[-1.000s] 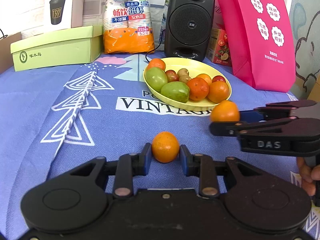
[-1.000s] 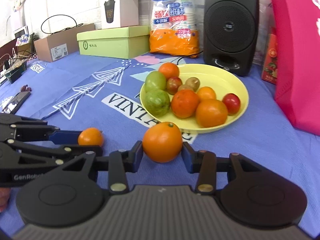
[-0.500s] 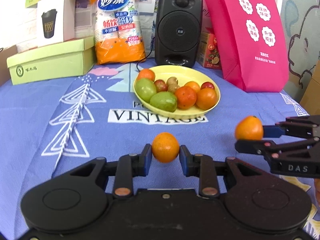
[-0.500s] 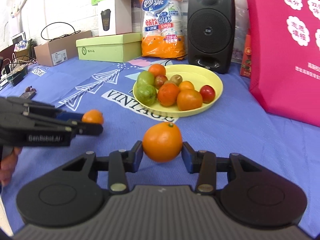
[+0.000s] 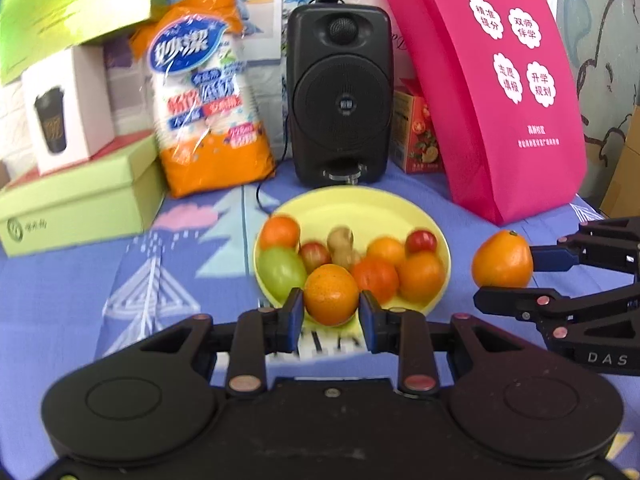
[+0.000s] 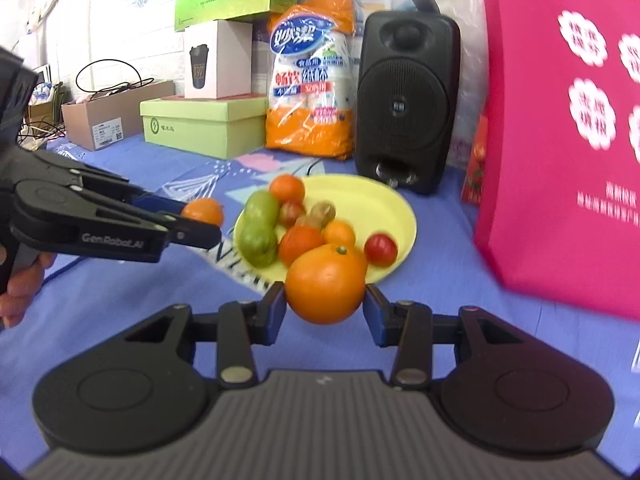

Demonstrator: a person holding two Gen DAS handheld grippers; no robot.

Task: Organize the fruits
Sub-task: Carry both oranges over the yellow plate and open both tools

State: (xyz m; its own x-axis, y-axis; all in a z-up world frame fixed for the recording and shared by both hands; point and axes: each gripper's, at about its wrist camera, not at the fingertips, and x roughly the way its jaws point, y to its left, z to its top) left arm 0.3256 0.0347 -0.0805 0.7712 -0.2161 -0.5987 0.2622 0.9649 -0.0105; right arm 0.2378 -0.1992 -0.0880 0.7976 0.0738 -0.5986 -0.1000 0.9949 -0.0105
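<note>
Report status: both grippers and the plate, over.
Left gripper shut on small orange, lifted. Right gripper shut on large orange, lifted. Yellow plate ahead, part full. Nothing blocking.

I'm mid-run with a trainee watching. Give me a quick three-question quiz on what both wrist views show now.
1. True or false: the left gripper is empty.
2. What does the right gripper hold?
A. the green fruit
B. a large orange
C. the red fruit
3. Fill in: behind the yellow plate stands a black ____.

Key:
1. False, it grips a small orange.
2. B.
3. speaker.
</note>
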